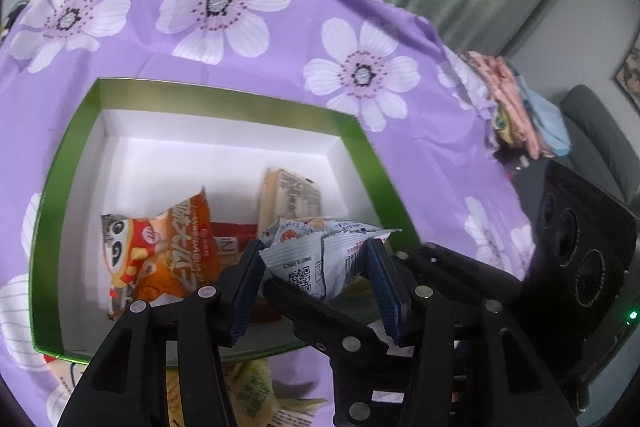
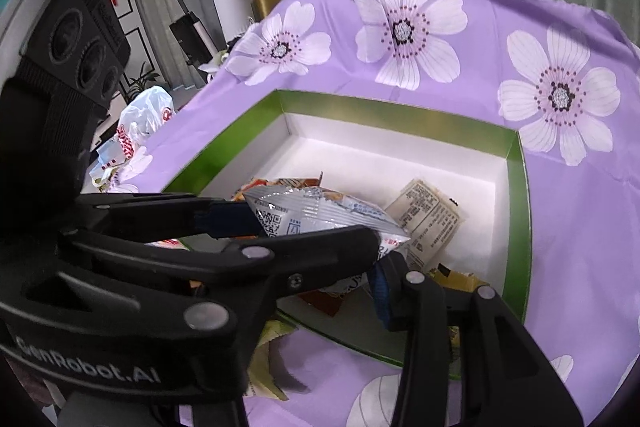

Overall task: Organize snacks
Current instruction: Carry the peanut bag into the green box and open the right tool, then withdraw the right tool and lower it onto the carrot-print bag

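Observation:
A green box with a white inside sits on the purple flowered cloth; it also shows in the right wrist view. My left gripper is shut on a silver-white snack packet and holds it over the box's near right part. The same packet and left gripper cross the right wrist view. In the box lie an orange packet, a tan packet and a red bar. Of my right gripper only one blue-padded finger shows.
Loose packets lie on the cloth before the box's near wall. A pile of folded cloths sits at the table's far right. A white plastic bag lies off the table's left edge.

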### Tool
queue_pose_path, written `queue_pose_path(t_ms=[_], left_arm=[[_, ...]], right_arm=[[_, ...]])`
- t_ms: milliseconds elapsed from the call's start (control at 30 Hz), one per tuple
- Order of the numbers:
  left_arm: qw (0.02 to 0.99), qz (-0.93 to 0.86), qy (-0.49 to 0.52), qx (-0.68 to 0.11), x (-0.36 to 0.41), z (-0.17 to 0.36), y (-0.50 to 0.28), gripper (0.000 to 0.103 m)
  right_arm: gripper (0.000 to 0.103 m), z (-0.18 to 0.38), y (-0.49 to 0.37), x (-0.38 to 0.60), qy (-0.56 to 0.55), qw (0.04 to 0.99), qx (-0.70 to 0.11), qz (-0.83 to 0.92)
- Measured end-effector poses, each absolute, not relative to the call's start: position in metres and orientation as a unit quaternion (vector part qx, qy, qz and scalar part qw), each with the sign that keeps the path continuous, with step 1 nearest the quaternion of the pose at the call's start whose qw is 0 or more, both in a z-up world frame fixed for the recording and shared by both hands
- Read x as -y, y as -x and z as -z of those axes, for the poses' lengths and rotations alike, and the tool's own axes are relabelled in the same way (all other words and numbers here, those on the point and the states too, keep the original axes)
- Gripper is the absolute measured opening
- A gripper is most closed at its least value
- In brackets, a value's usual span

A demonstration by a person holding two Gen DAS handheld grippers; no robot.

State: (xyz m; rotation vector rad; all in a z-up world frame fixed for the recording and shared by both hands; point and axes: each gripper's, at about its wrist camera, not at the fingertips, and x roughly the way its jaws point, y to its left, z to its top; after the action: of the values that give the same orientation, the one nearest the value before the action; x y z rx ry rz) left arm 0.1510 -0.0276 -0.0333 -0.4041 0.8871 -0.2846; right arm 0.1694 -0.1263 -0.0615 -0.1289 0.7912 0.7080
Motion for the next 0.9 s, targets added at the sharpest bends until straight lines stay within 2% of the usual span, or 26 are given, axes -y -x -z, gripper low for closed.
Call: queue_pose_path(t_ms=[33, 100, 133, 167, 233, 333, 467, 567, 900], left_arm=[[0.873, 0.133, 0.191, -0.428, 0.028, 0.034, -0.152, 0.052], [0.874, 0.120, 0.185, -0.433, 0.027, 0.036, -0.152, 0.065], [0.875, 0.113, 0.183, -0.433, 0.026, 0.036, -0.151, 0.078], [0.877, 0.108, 0.182, -0.431, 0.025, 0.035, -0.150, 0.084], [0.879, 0.103, 0.182, -0.429, 0.022, 0.031, -0.147, 0.084], [0.885, 0.091, 0.174, -0.421, 0.020, 0.023, -0.142, 0.093], [0.898, 0.074, 0.151, -0.407, 0.019, 0.008, -0.129, 0.095], [0.905, 0.065, 0.138, -0.397, 0.020, -0.004, -0.117, 0.098], [0.917, 0.046, 0.135, -0.371, 0.020, -0.029, -0.063, 0.100]], right_arm=[[0.048, 0.063, -0.170, 0.127, 0.062, 0.861, -0.379, -0.335], [0.055, 0.063, -0.169, 0.127, 0.064, 0.863, -0.377, -0.331], [0.063, 0.062, -0.169, 0.128, 0.067, 0.865, -0.375, -0.326], [0.067, 0.060, -0.168, 0.129, 0.070, 0.869, -0.372, -0.319], [0.068, 0.058, -0.166, 0.132, 0.074, 0.872, -0.369, -0.312], [0.075, 0.052, -0.161, 0.138, 0.077, 0.879, -0.361, -0.302], [0.088, 0.040, -0.148, 0.149, 0.080, 0.894, -0.344, -0.276], [0.092, 0.030, -0.137, 0.159, 0.076, 0.903, -0.333, -0.262], [0.094, 0.006, -0.092, 0.181, 0.066, 0.914, -0.318, -0.243]])
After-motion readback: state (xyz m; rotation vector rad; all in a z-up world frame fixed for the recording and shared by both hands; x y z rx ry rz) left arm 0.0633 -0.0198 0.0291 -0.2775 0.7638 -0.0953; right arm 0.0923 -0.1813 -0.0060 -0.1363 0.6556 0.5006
